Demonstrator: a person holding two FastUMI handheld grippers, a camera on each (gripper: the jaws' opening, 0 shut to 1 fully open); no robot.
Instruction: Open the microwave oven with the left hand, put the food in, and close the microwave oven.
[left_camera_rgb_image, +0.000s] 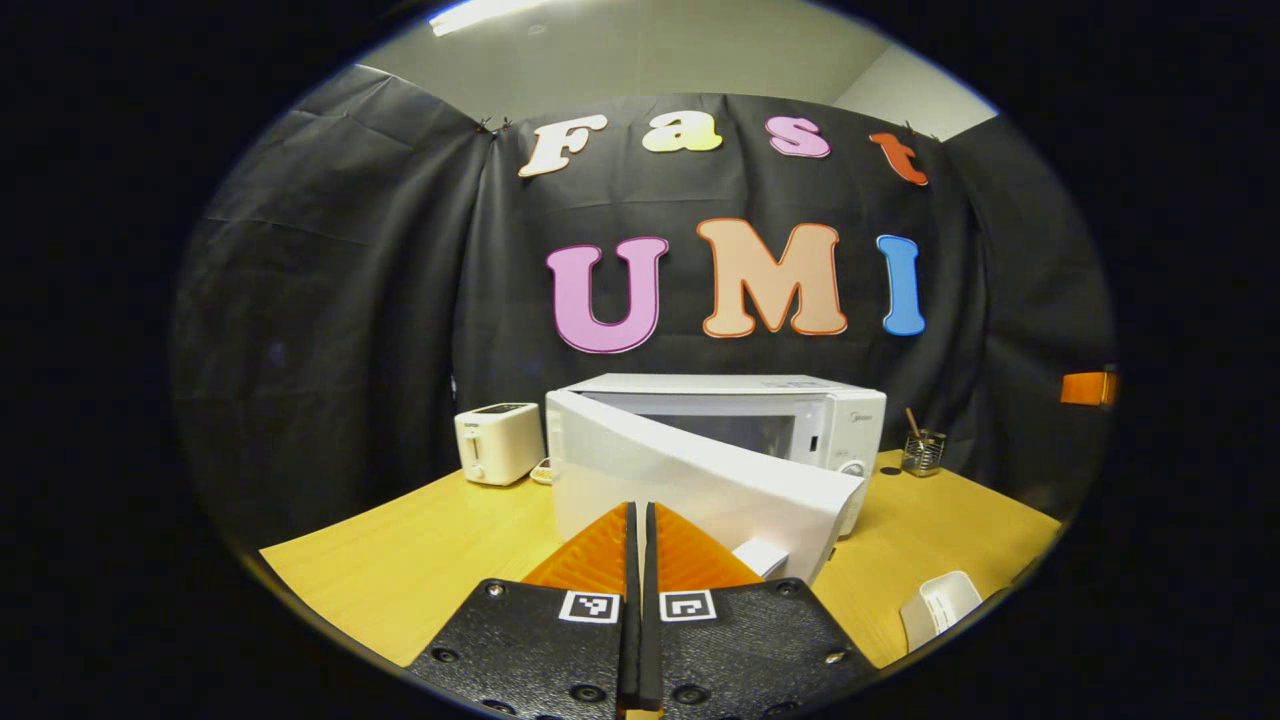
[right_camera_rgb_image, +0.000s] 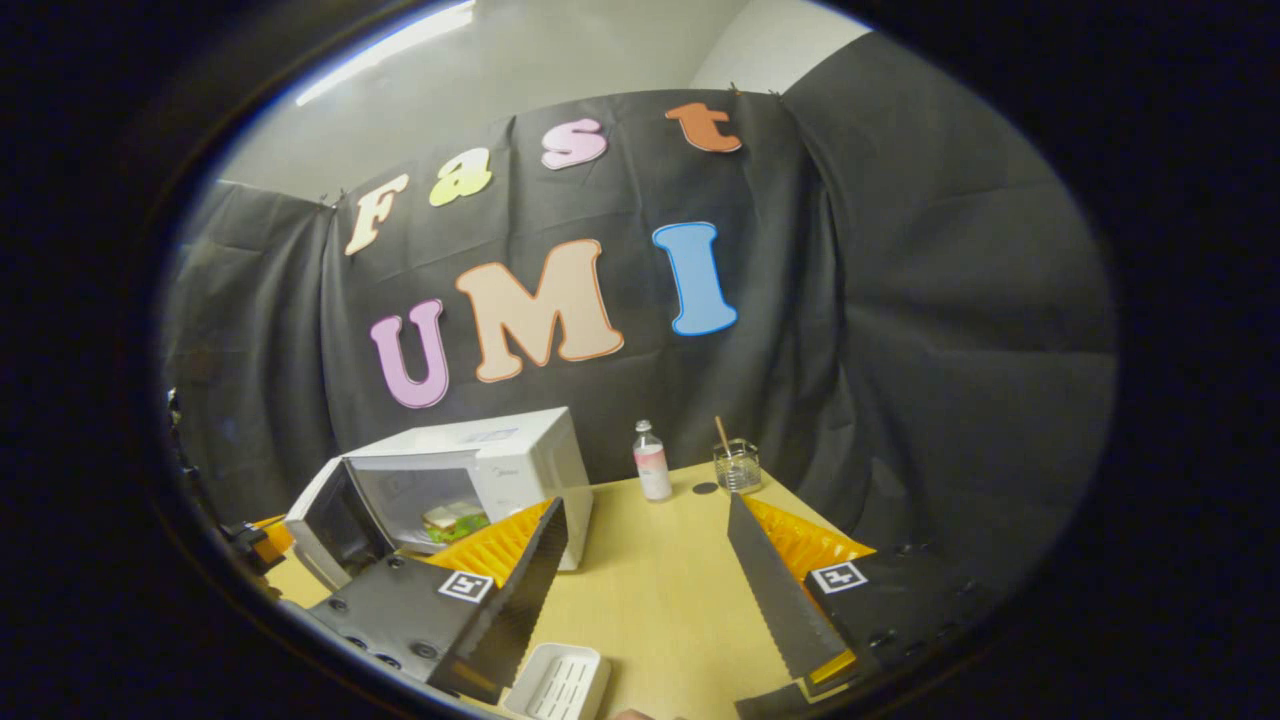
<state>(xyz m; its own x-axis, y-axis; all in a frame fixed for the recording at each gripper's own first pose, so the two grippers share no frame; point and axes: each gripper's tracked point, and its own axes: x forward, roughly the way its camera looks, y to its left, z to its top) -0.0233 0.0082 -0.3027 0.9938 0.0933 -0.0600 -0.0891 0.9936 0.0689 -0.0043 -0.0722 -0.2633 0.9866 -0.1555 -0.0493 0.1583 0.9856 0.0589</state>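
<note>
- The white box-shaped microwave oven (left_camera_rgb_image: 745, 420) stands on the yellow wooden table (left_camera_rgb_image: 420, 560), and its white door (left_camera_rgb_image: 690, 490) hangs half open, hinged on the side that is left in the left gripper view.
- In the left gripper view the free edge of the door swings out toward the camera and ends just to the right of the left gripper (left_camera_rgb_image: 640, 520), whose two fingers are pressed together with nothing between them.
- The door's flat outer face lies directly ahead of these fingertips (very near, but I cannot tell if they touch it), so the left gripper is clearly the nearer one for the closing push.
- In the right gripper view the food, a sandwich with green leaf (right_camera_rgb_image: 452, 520), already sits inside the cavity of the oven, so I judge that only the closing is left.
- The right gripper (right_camera_rgb_image: 640, 560) is spread wide and holds nothing; it hovers over the table to the right of the oven, apart from the door's path.
- The push should go forward and toward the oven front, along the arc of the door.
- Beside the oven there is a white toaster (left_camera_rgb_image: 498, 442) on the hinge side, and a small bottle with pink label (right_camera_rgb_image: 652, 462) and a glass jar with a stick (right_camera_rgb_image: 737, 465) on the other side, all behind the door's swing.
- A white ribbed tray (right_camera_rgb_image: 560, 682) lies on the table near the front edge, below the right gripper (not in the way).
</note>
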